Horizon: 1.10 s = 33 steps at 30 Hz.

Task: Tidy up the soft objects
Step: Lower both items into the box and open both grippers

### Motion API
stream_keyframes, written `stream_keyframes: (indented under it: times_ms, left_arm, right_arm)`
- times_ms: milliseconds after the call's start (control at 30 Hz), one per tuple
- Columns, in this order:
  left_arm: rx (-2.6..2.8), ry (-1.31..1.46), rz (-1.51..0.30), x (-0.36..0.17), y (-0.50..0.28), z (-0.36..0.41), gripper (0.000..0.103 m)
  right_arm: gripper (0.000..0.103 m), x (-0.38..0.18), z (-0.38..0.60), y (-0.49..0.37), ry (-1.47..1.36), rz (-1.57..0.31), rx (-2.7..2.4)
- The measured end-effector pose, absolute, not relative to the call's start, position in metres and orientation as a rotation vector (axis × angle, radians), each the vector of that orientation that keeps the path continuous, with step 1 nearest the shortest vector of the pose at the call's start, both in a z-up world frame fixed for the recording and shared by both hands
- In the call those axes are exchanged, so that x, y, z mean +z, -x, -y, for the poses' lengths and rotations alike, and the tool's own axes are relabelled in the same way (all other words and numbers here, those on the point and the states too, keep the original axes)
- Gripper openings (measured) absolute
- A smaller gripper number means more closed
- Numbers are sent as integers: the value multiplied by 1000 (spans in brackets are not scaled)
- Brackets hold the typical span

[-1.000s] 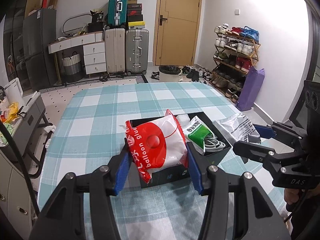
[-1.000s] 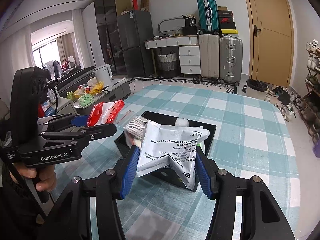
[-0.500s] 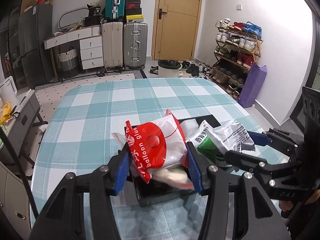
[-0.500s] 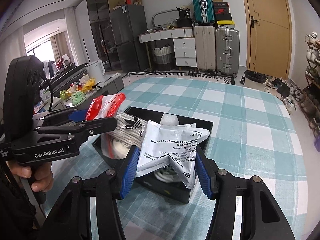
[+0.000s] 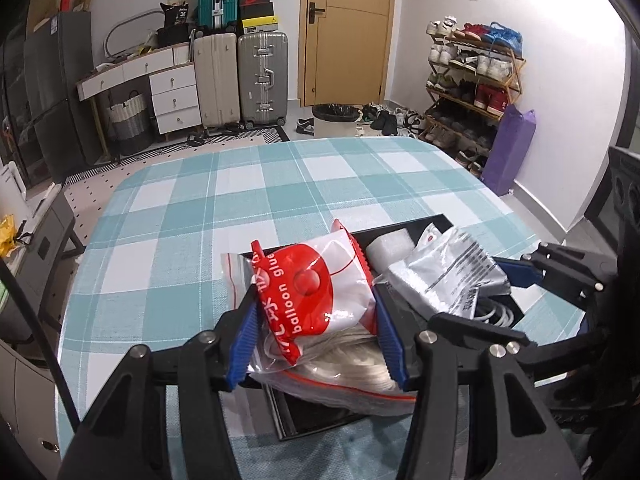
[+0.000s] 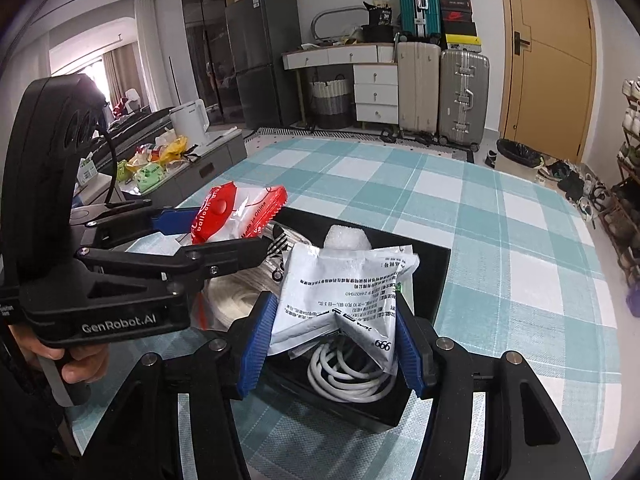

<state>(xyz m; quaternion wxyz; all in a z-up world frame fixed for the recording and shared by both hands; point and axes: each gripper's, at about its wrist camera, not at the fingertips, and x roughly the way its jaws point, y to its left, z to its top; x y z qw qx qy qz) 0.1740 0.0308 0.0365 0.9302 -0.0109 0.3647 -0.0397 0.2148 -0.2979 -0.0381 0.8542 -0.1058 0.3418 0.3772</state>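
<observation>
Bags hang over the black box (image 6: 434,258) on the bench (image 5: 280,184) so we can drop them in. Our left claw (image 5: 316,312) squeezes the red balloon glue bag (image 5: 310,288). Our right claw (image 6: 332,328) squeezes the white printed pouch (image 6: 340,292) above a white cable (image 6: 344,376).

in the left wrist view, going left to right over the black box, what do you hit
red and white balloon glue packet held in the left gripper → white foam block → crinkled silver-white printed pouch → right gripper's blue pad
</observation>
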Motion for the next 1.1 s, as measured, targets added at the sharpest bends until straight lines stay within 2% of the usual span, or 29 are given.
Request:
stream_keyframes:
  times_ms: [200, 267, 333, 467, 533, 700, 767, 833, 900, 1100]
  left_arm:
    - [-88, -4, -746, 35, -175, -28, 56]
    - [-97, -1, -747, 36, -174, -28, 59]
    - [-106, 6, -747, 37, -174, -29, 63]
    - [-121, 20, -736, 40, -170, -29, 69]
    - [-118, 25, -720, 43, -164, -30, 77]
    - [-110, 45, -667, 55, -150, -34, 92]
    - [-105, 50, -641, 59, -144, -36, 95]
    - [-92, 55, -620, 62, -137, -39, 98]
    - [-75, 55, -603, 64, -131, -40, 103]
    - [-38, 39, -553, 63, -112, -41, 103]
  right_arm:
    - [57, -42, 301, -222, 225, -734, 784]
    - [61, -41, 302, -221, 223, -731, 790]
    - [74, -39, 303, -219, 225, -720, 788]
    - [80, -33, 307, -214, 234, -685, 783]
    - [88, -30, 309, -211, 236, -670, 778]
    - [93, -26, 317, -204, 227, -651, 765]
    - [95, -24, 321, -201, 219, -643, 762]
    - [102, -23, 325, -198, 211, -641, 760]
    - [102, -23, 328, -195, 207, -643, 765]
    - [102, -20, 340, -183, 151, -572, 757]
